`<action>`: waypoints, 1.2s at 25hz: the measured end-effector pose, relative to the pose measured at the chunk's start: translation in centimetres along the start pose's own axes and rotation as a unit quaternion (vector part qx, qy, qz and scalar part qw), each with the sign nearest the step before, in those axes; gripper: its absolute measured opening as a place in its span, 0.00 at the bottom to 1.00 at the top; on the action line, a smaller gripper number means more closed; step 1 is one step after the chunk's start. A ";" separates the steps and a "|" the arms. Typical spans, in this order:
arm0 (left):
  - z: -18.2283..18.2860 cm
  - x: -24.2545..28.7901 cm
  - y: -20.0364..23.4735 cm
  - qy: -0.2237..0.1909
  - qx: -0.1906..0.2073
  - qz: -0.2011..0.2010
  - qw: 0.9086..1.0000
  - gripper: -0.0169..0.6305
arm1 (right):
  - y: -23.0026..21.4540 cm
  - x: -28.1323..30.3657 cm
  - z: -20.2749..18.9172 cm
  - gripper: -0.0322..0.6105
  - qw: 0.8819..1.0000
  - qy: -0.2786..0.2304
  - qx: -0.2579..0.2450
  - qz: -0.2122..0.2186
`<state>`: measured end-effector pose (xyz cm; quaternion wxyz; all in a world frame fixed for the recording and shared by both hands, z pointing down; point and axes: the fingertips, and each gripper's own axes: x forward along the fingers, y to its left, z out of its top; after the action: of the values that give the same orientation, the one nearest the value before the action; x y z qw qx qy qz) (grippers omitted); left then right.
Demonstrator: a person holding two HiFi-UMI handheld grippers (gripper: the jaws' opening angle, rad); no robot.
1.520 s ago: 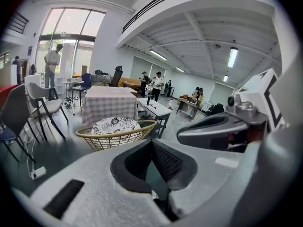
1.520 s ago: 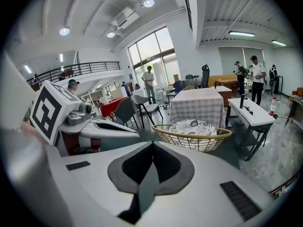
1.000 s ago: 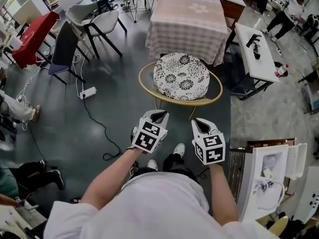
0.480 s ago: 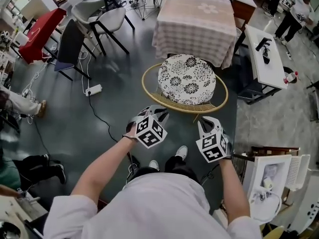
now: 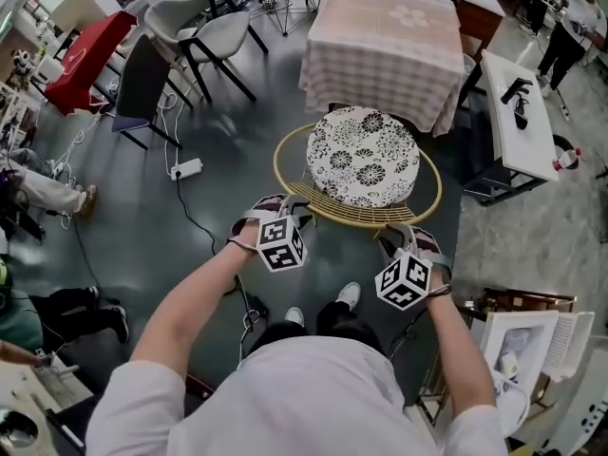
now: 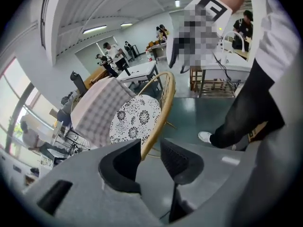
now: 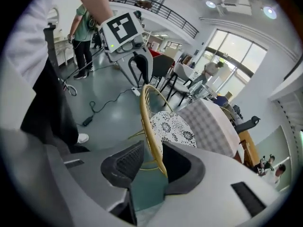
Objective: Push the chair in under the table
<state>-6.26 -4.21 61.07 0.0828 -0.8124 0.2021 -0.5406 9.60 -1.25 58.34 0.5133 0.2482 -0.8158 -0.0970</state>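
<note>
The chair has a gold hoop rim (image 5: 328, 212) round a black-and-white flowered cushion (image 5: 361, 155), and stands in front of the table with a checked cloth (image 5: 389, 41). My left gripper (image 5: 285, 207) is at the rim's near left and my right gripper (image 5: 408, 240) at its near right. Both pairs of jaws have just been opening. In the left gripper view the rim (image 6: 163, 108) runs between the open jaws of the left gripper (image 6: 150, 157). In the right gripper view the rim (image 7: 149, 122) passes between the jaws of the right gripper (image 7: 152, 162), with a gap showing beside it.
Grey chairs (image 5: 204, 41) and a dark chair (image 5: 142, 79) stand at the back left near a red table (image 5: 81, 50). A power strip (image 5: 185, 169) with its cable lies on the floor to the left. A white table (image 5: 518, 103) stands to the right. My shoes (image 5: 347, 295) are just behind the chair.
Both grippers have moved forward and down to the chair's rim and rolled. Their jaws, shut before, now stand apart around the rim.
</note>
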 end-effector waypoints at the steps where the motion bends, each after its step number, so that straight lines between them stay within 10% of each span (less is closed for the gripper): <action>1: -0.3 0.4 0.1 0.010 0.015 -0.004 1.000 0.21 | -0.1 0.4 -0.3 0.21 1.000 0.005 -0.017 0.004; 11: -1.3 3.2 1.1 0.093 0.127 0.003 0.988 0.21 | 0.5 3.9 -1.3 0.19 0.988 0.026 -0.149 0.035; 30: -2.0 3.5 1.0 0.163 0.176 -0.037 0.970 0.16 | 0.0 4.1 -1.0 0.16 0.990 0.010 -0.120 0.074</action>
<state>-7.15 -6.42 64.41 0.1702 -0.6931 0.0849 -0.6953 9.05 -3.20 62.05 0.5536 0.1246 -0.8091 -0.1527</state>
